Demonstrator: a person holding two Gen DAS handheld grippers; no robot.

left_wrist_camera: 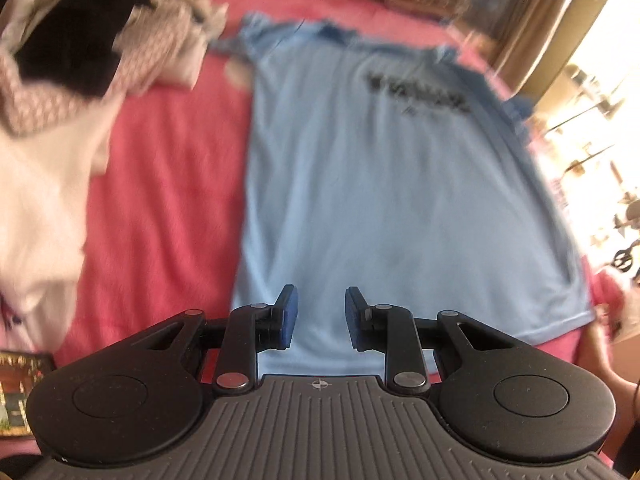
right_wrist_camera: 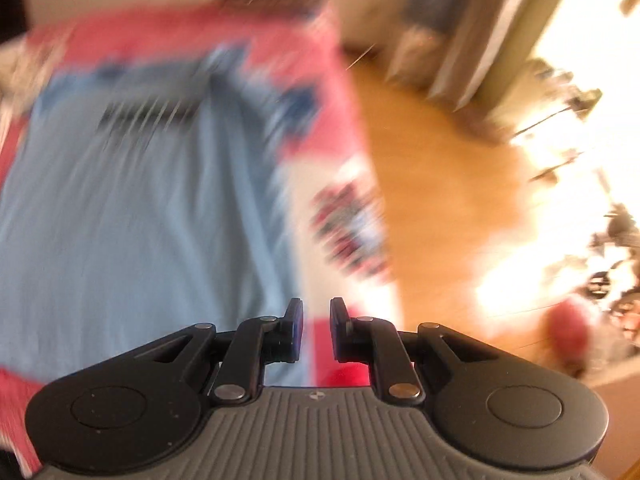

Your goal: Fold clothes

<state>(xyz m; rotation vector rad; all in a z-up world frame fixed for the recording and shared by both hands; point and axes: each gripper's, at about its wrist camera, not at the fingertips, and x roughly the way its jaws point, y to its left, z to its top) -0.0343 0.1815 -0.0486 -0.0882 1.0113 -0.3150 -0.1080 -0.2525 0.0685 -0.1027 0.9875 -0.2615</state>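
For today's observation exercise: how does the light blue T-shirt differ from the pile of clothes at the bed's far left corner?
The light blue T-shirt lies spread flat and alone; the pile of clothes is heaped and crumpled. The T-shirt is one plain colour with dark lettering; the pile mixes black, white and patterned fabric. Both rest on the red bedspread, and neither is held by a gripper.

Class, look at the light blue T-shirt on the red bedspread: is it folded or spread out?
Spread out. The light blue T-shirt lies flat on the red bedspread, its dark chest print facing up, both side edges visible, nothing doubled over.
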